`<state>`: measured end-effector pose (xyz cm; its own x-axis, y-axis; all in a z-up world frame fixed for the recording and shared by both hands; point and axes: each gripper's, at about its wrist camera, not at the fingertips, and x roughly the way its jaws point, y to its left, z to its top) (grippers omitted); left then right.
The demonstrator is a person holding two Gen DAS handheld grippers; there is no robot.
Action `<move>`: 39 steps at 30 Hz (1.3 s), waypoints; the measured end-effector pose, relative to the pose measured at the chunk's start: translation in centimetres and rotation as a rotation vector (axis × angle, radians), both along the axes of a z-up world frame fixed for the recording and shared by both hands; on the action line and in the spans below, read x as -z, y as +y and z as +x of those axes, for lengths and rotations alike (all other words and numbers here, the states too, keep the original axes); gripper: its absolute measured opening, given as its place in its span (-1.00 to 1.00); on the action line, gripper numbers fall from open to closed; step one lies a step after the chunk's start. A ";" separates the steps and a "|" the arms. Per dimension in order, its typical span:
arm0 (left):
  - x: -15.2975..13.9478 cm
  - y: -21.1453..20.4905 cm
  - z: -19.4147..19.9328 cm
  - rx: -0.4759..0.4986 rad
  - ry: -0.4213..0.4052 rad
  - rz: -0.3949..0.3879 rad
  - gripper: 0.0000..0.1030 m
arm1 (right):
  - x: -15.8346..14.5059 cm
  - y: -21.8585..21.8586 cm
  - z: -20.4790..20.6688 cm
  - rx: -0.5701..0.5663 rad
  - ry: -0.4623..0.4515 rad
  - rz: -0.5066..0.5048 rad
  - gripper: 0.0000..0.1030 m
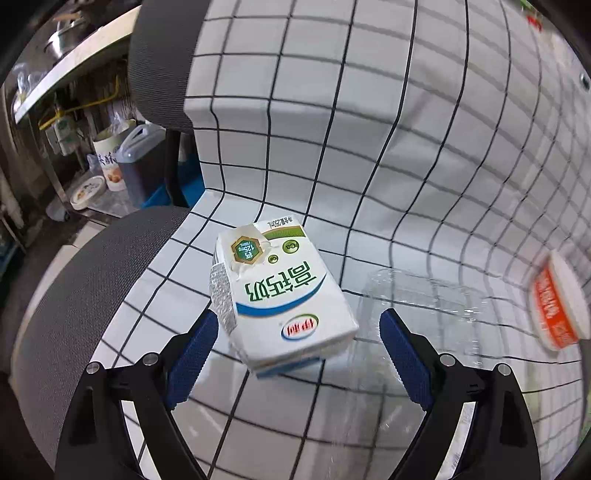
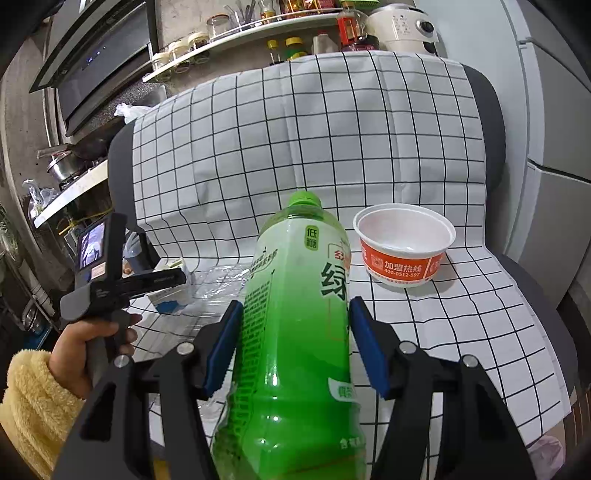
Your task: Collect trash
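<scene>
A white and green milk carton (image 1: 282, 295) lies on the checked cloth (image 1: 332, 147) that covers a chair seat. My left gripper (image 1: 299, 354) is open, its blue pads (image 1: 194, 356) on either side of the carton's near end, the left pad close to it. A clear plastic container (image 1: 417, 306) lies just right of the carton. My right gripper (image 2: 295, 347) is shut on a green tea bottle (image 2: 295, 332), held with its cap pointing away. An orange and white paper bowl (image 2: 404, 245) stands upright on the cloth; it also shows in the left wrist view (image 1: 557, 302).
The chair has a grey mesh back (image 1: 162, 62) and seat edge (image 1: 85, 280). Kitchen shelves with jars (image 2: 229, 26), a stove with pots (image 2: 66, 162) and a fridge (image 2: 554, 129) surround it. The hand-held left gripper (image 2: 118, 284) shows in the right wrist view.
</scene>
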<state>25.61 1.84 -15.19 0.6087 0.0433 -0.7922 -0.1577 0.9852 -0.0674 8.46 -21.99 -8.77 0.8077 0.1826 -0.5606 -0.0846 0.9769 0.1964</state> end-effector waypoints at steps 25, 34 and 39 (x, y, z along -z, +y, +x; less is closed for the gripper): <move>-8.3 -3.2 -18.8 0.346 -0.377 -0.120 0.41 | -2.0 -3.4 -8.0 0.085 -0.078 0.003 0.14; -7.6 -19.9 -27.0 0.911 -0.346 -0.242 0.42 | -2.6 -13.9 -19.1 0.443 -0.081 -0.075 0.14; -5.6 -28.1 -29.9 1.137 -0.254 -0.265 0.42 | -2.0 -19.8 -25.2 0.660 -0.068 -0.106 0.14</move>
